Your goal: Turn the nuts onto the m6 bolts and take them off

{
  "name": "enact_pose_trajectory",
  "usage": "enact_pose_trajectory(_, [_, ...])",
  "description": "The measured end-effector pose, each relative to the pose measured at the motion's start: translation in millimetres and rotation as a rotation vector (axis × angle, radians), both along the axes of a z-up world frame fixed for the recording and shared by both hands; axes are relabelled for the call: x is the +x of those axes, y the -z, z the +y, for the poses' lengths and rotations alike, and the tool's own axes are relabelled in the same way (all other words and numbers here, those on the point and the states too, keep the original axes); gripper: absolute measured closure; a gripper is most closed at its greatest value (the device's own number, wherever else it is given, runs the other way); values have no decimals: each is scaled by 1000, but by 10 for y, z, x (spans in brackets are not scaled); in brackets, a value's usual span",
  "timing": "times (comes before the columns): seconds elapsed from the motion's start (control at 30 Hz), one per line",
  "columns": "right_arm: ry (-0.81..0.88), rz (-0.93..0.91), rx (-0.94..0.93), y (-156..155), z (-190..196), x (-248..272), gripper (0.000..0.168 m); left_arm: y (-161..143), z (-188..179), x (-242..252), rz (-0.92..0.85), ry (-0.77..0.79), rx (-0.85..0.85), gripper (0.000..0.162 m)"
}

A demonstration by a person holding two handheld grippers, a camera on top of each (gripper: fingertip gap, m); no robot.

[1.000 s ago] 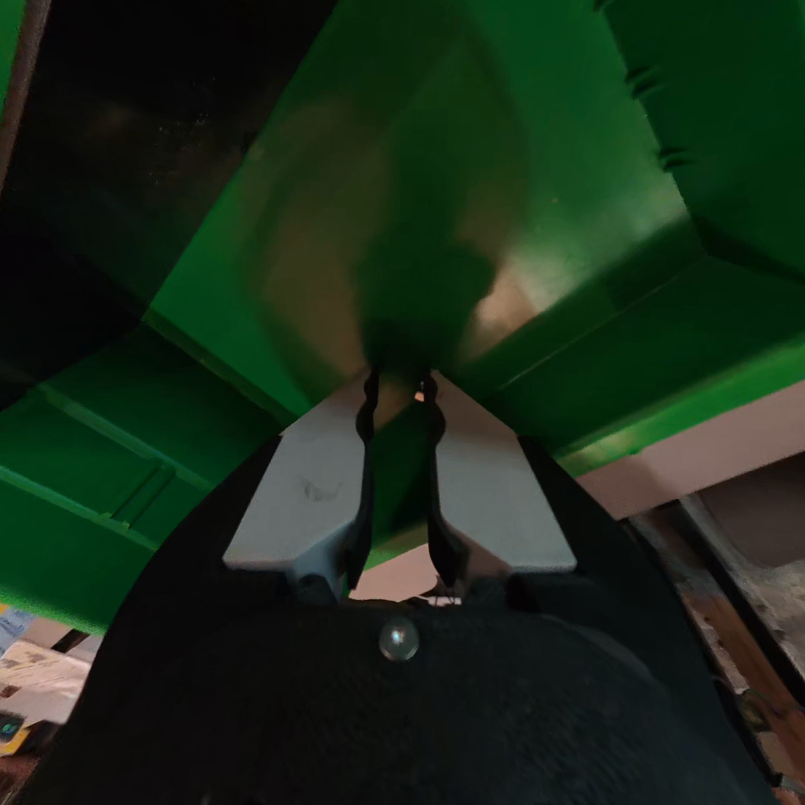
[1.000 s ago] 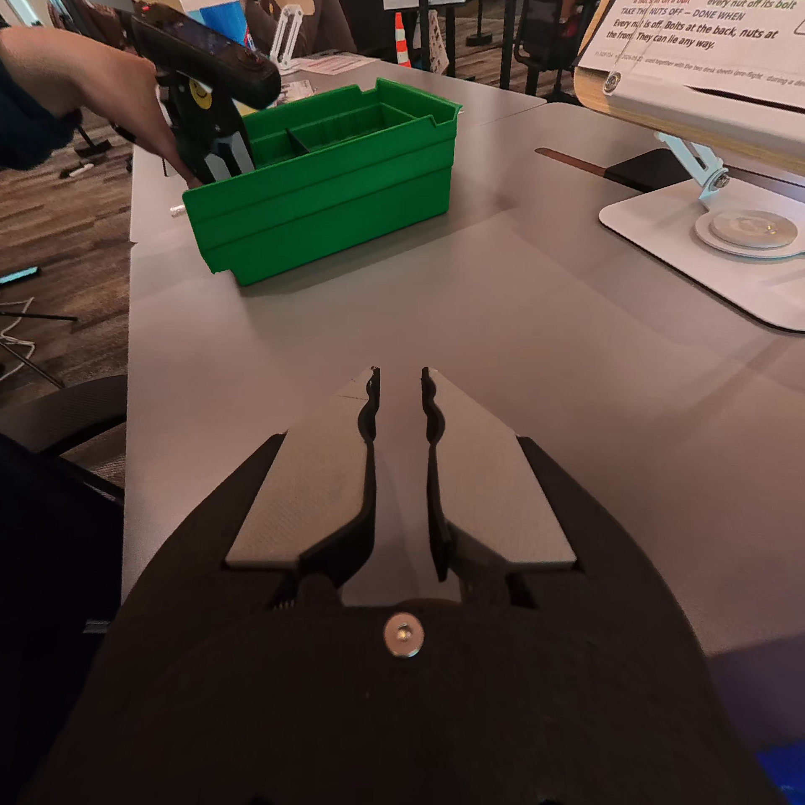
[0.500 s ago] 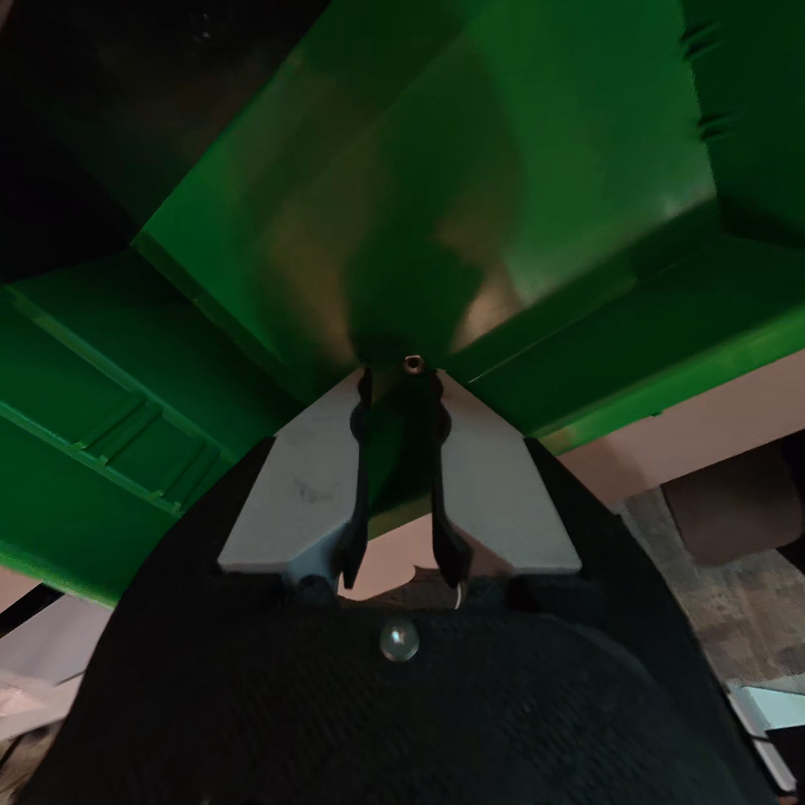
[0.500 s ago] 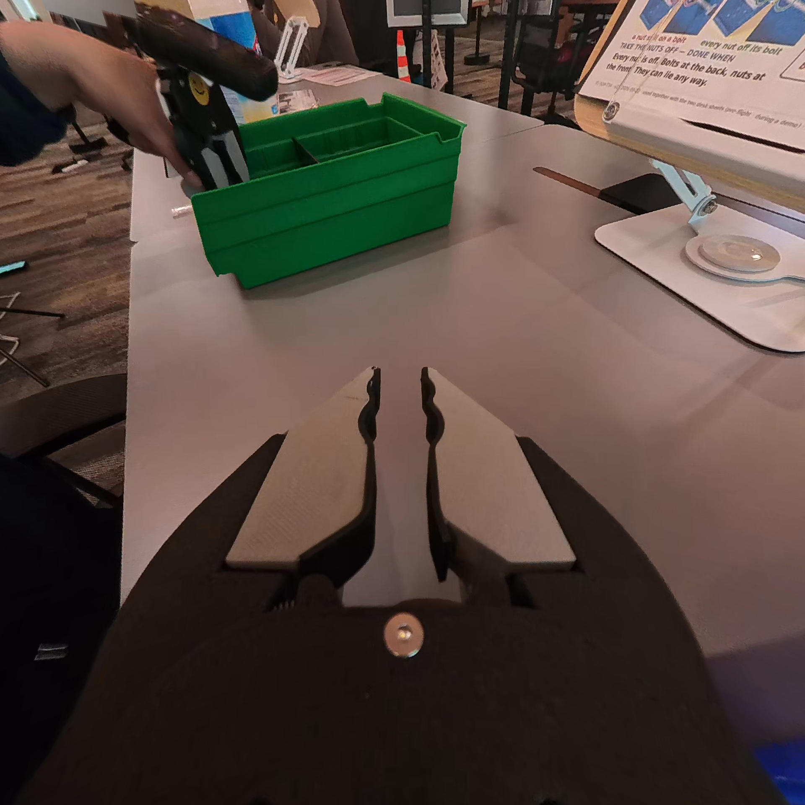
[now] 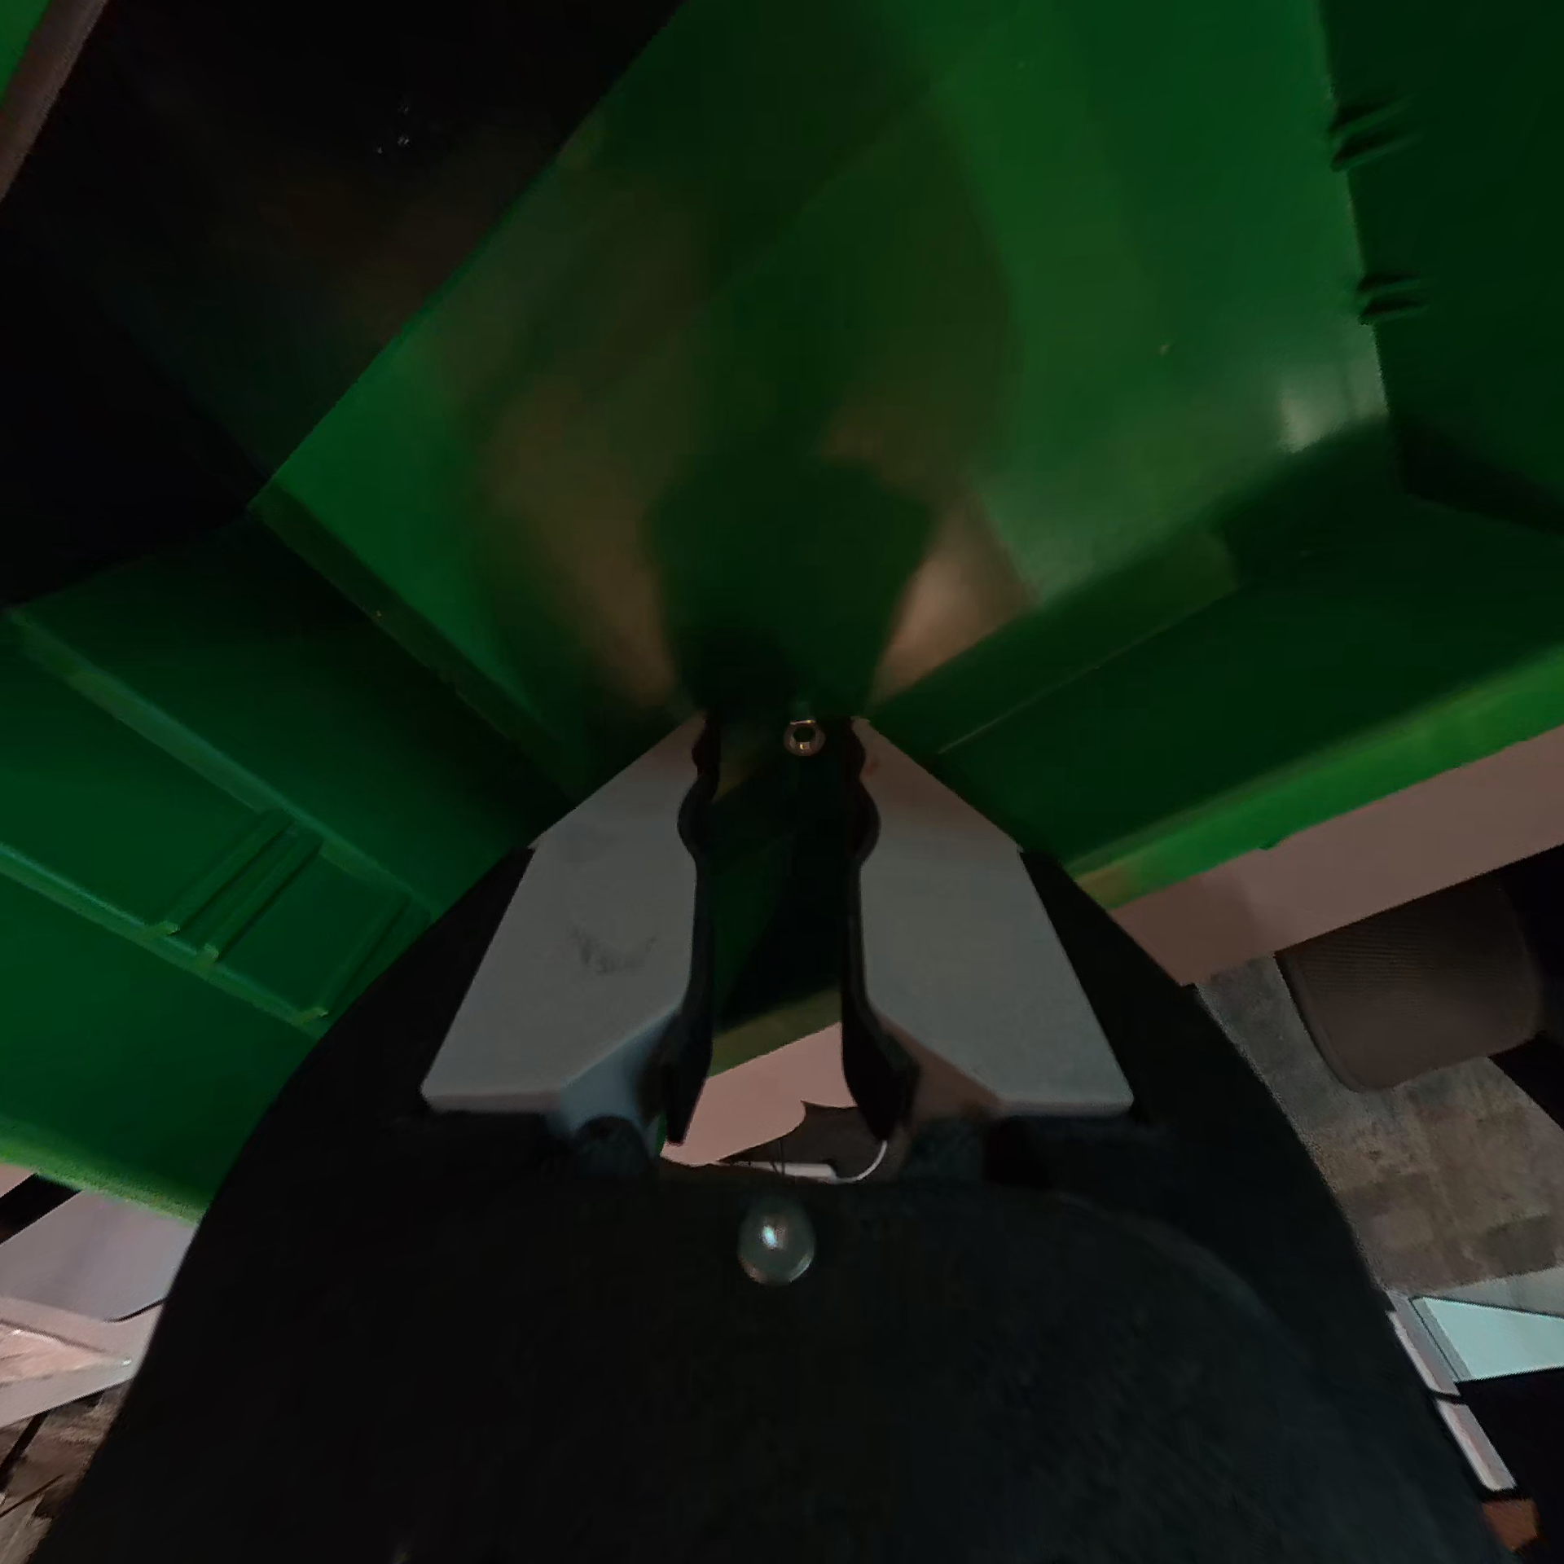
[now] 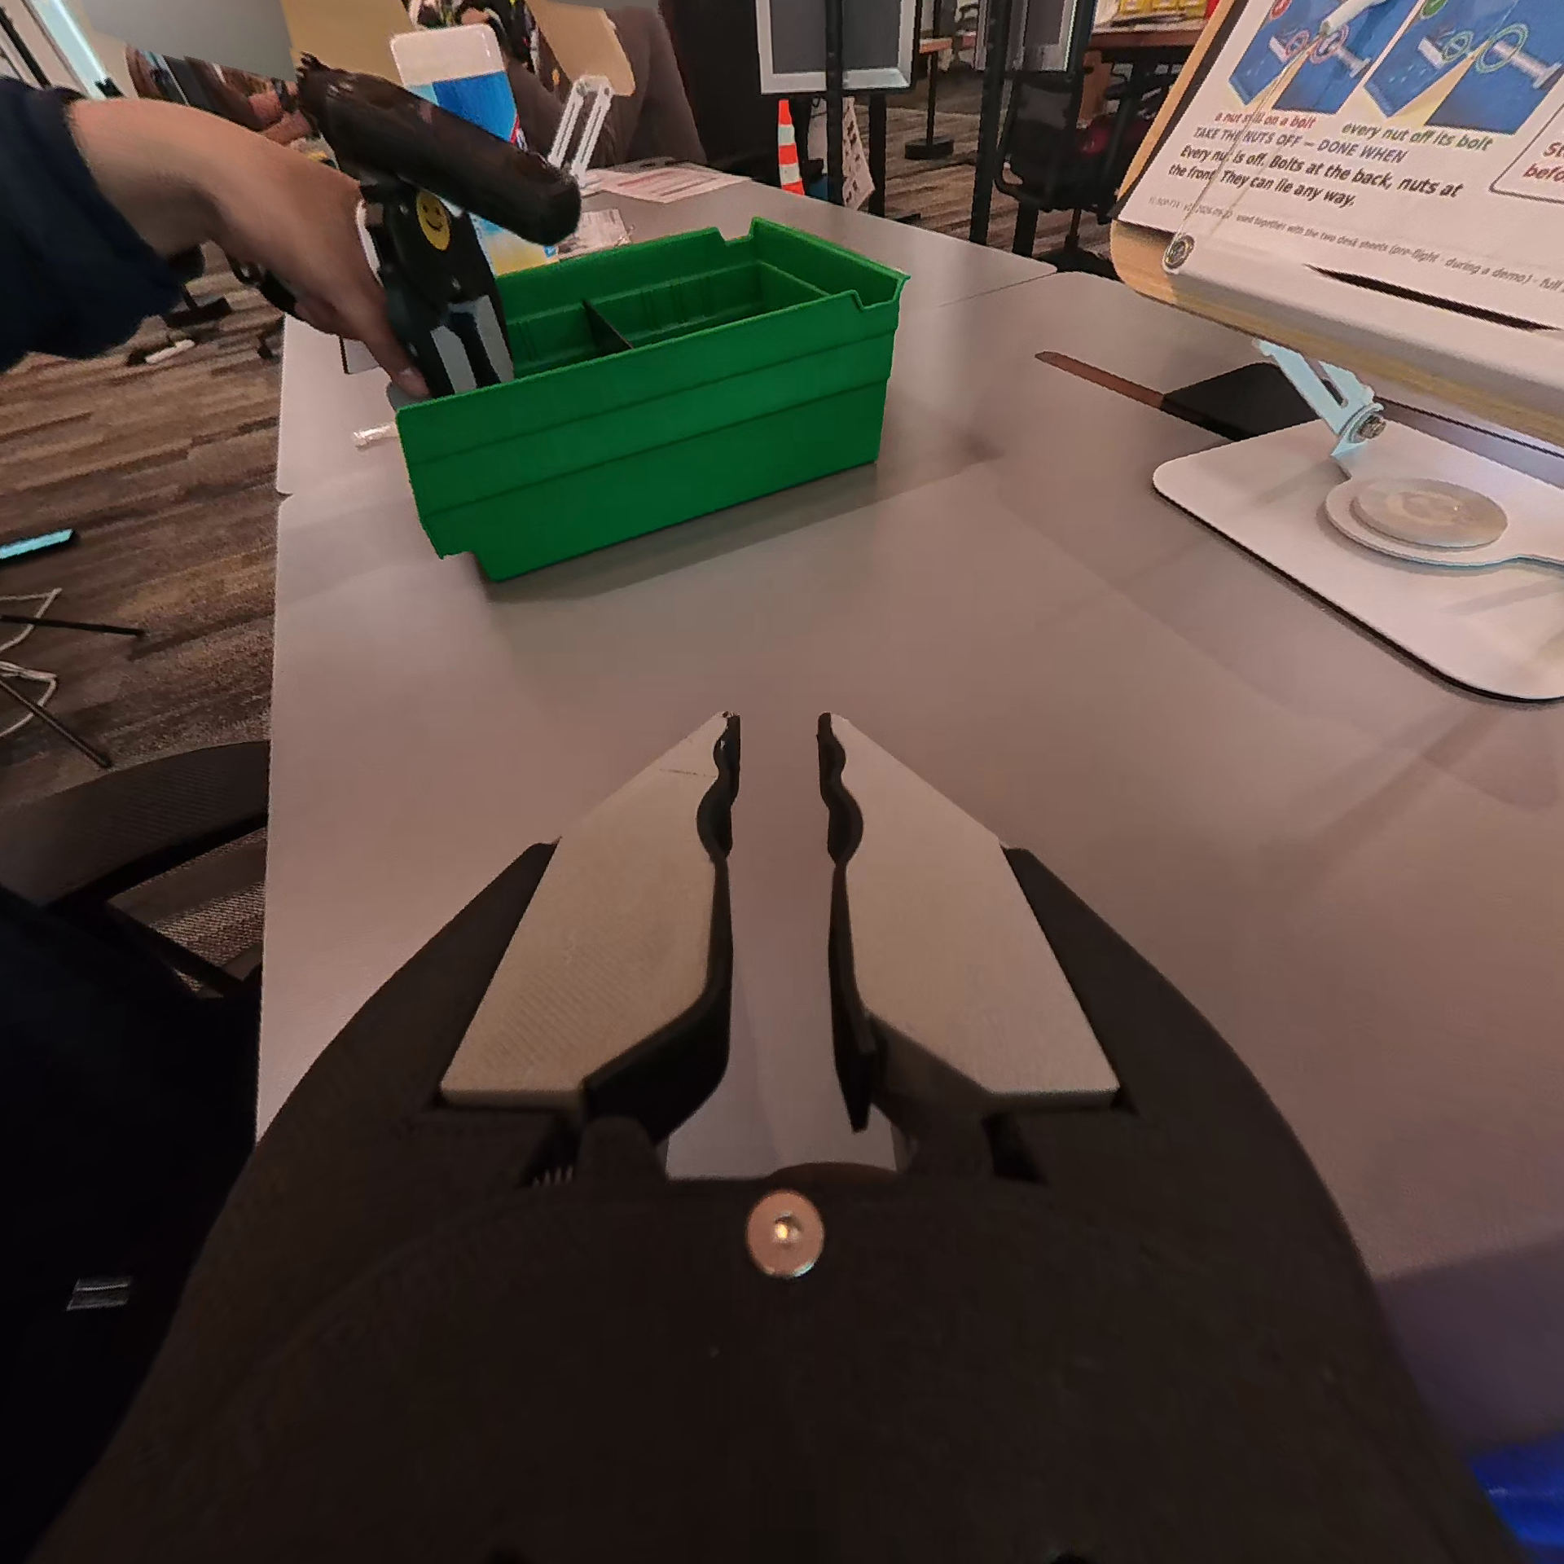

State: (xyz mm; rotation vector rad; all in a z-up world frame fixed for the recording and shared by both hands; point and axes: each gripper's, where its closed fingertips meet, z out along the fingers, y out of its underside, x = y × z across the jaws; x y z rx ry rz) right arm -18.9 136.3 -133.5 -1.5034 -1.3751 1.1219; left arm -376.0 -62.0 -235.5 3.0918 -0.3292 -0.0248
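**Grey counter, green bin, one nut between open fingers**

Grey counter fills the right wrist view, with wood-look flooring and stands behind it. Lowest in that view, the right gripper hovers over bare counter, its jaws parted with a clear gap and nothing between them. Toward 11 o'clock from it stands a green bin with inner dividers; at the bin's near left corner a hand holds the left gripper, tips dipped just inside the rim. At 2 o'clock a white stand carries an instruction sheet tilted toward the camera.

In the left wrist view the left gripper is open, its fingers spread over the bin's floor. A small metal nut lies at the fingertips, close to the right-hand tip, hole facing the camera; whether either finger touches it cannot be told. Green bin walls rise at 9 o'clock and 3 o'clock of the gripper. Below the bin's edge, at 4 o'clock, a strip of counter and a dark chair back show.
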Motion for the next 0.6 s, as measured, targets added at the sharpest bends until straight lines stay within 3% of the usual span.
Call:
enact_pose_trajectory(0.3, [-11, 5, 3, -16, -33, -1, 153, 16, -15, -41, 38, 6, -59, 135])
enact_pose_trajectory(0.47, [-12, 9, 2, -26, -37, 2, 153, 19, -3, -88, 74, 19, -58, 152])
enact_pose_trajectory(0.6, [-13, 7, 3, -19, -37, 0, 153, 16, 1, -86, 76, 14, -32, 153])
